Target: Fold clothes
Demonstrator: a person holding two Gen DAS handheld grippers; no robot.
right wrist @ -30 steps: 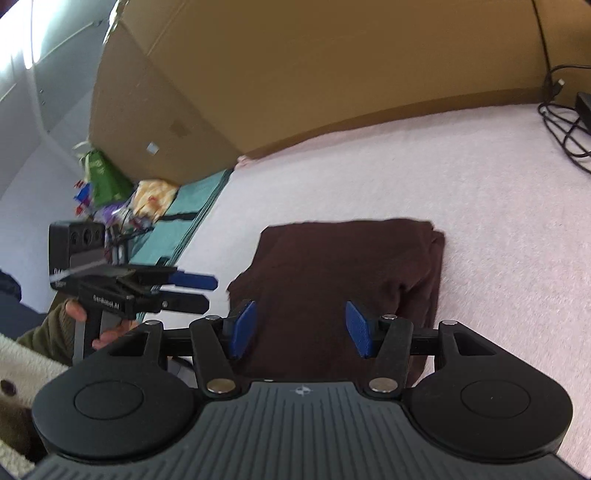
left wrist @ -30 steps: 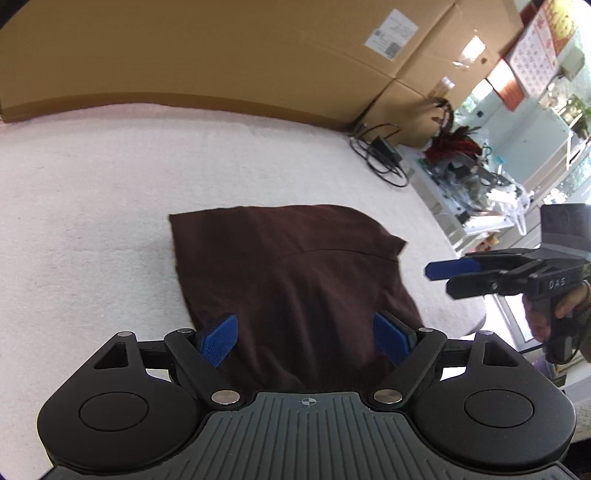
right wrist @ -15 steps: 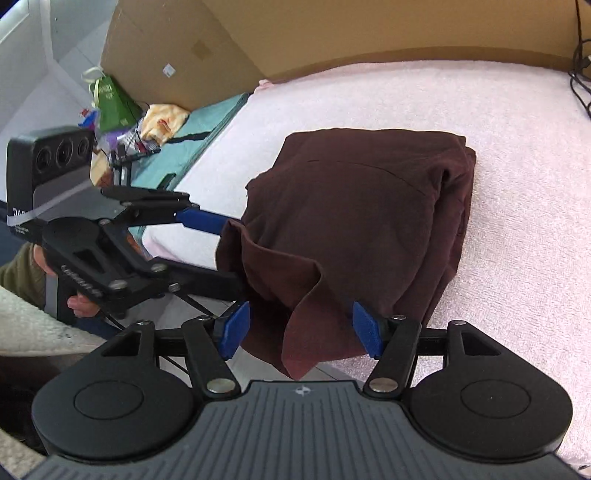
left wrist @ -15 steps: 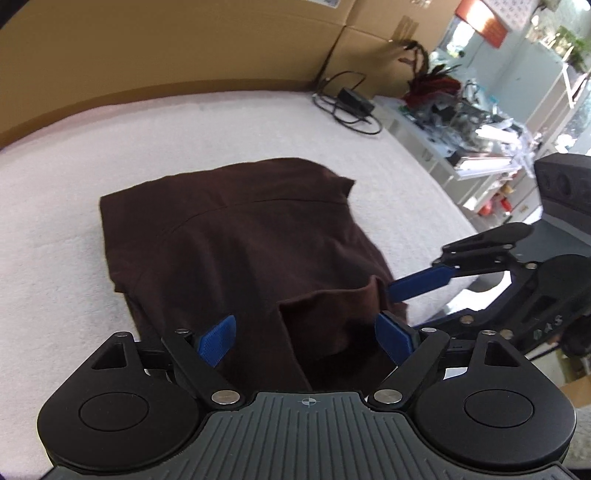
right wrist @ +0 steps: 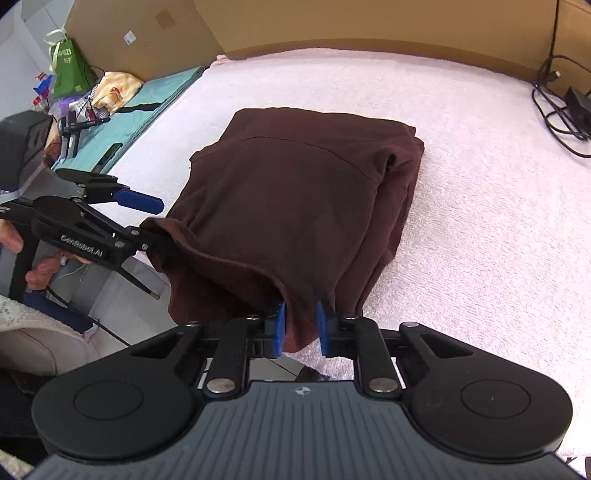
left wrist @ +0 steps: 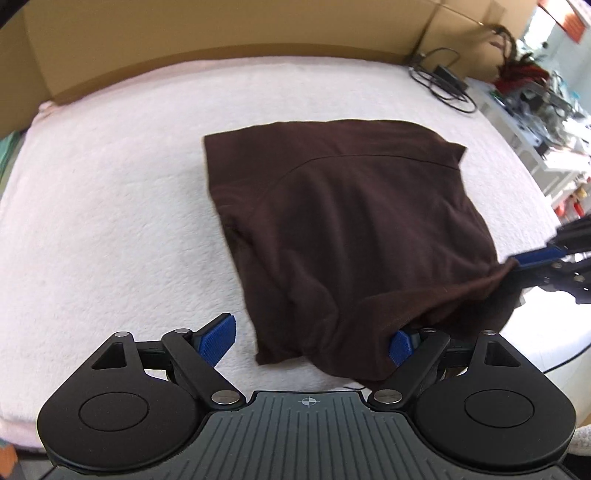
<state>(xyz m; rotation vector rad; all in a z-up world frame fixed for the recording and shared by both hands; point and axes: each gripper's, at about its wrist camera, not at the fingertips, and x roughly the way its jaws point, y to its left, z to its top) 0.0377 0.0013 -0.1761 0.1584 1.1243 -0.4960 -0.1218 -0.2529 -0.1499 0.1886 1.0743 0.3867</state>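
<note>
**White fleece worktop, brown garment gripped at its near edge**

White fleece covers the worktop (left wrist: 110, 206), with a wall of cardboard boxes (left wrist: 221, 33) along its far side. Beyond the brown garment (left wrist: 351, 221) the fleece lies bare up to the boxes, and a wide bare stretch lies to the garment's left in the left wrist view. A black cable and adapter (right wrist: 565, 107) lie well apart from the garment, at the far right corner.

The garment lies folded near the front edge of the worktop, its long axis running from the front edge toward the boxes; its near end hangs over that edge.

The right hand-held gripper (right wrist: 299, 326) has just been closing and is clenched on the garment's near hem, cloth between its blue pads. The left hand-held gripper (left wrist: 314, 338) stands wide, released: the garment's near left corner lies between its fingers, and one pad (left wrist: 218, 338) sits clear over bare fleece.

Only the right wrist view shows a teal mat (right wrist: 147, 103), a green bag (right wrist: 68, 70) and a person's hand (right wrist: 22, 247) on the left tool's handle. Only the left wrist view shows cluttered shelves (left wrist: 535, 107) past the garment's right.
</note>
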